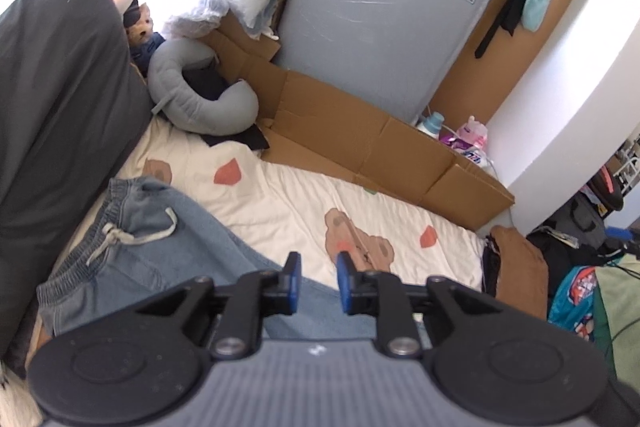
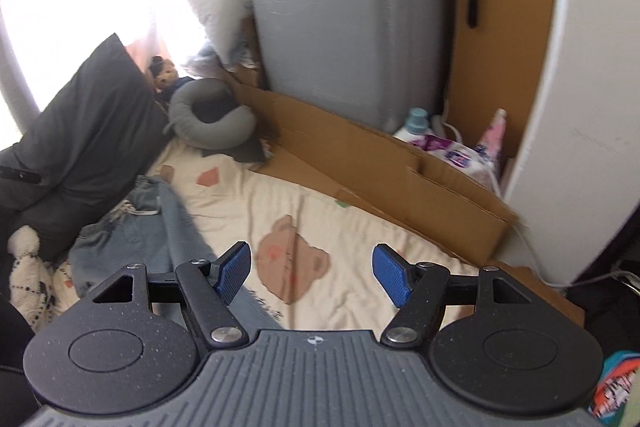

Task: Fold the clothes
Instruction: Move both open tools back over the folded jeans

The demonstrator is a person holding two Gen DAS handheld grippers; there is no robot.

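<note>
Denim shorts with a drawstring lie flat on your bed, over on the left next to the dark pillow. Your left gripper hangs above their edge, jaws only a little apart with nothing between them. Your right gripper has its jaws spread wide, empty, over the bear-print sheet.

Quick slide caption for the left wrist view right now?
Left gripper, jaws slightly apart and empty, above light denim drawstring shorts lying on a bear-print sheet.
</note>
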